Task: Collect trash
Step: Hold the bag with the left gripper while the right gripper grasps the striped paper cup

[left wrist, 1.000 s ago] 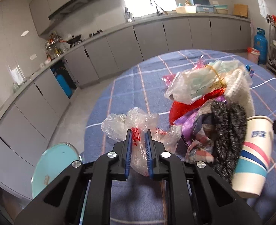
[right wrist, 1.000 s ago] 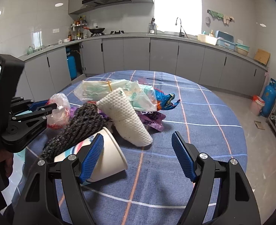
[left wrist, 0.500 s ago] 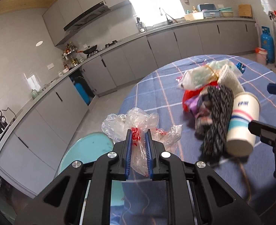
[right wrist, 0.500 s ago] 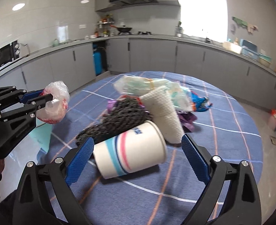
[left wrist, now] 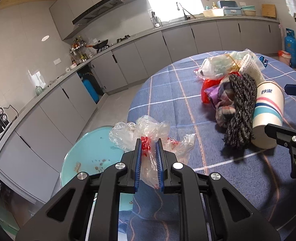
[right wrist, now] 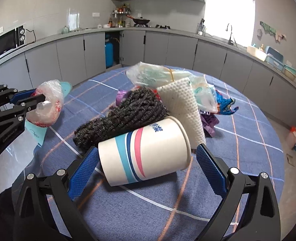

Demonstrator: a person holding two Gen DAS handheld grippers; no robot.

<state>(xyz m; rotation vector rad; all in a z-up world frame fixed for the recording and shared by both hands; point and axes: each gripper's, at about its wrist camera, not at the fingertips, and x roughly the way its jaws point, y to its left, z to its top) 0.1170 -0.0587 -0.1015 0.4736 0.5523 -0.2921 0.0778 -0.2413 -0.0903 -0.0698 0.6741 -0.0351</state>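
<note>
Pinching a crumpled clear plastic bag [left wrist: 145, 134] with red print, your left gripper [left wrist: 148, 161] has its ribbed blue fingers [left wrist: 138, 164] closed on the film at the near edge of the round table [left wrist: 168, 92], above a glossy teal stool [left wrist: 91, 152]. Your right gripper [right wrist: 148, 172] stands wide open, its textured fingers [right wrist: 210, 168] flanking a smooth striped paper cup [right wrist: 145, 154] lying on its side on the blue checked cloth without pressing it. Behind the cup lie a coarse dark knitted bundle [right wrist: 125, 114], a dimpled white foam cone [right wrist: 184, 104] and wrinkled translucent bags [right wrist: 156, 74].
</note>
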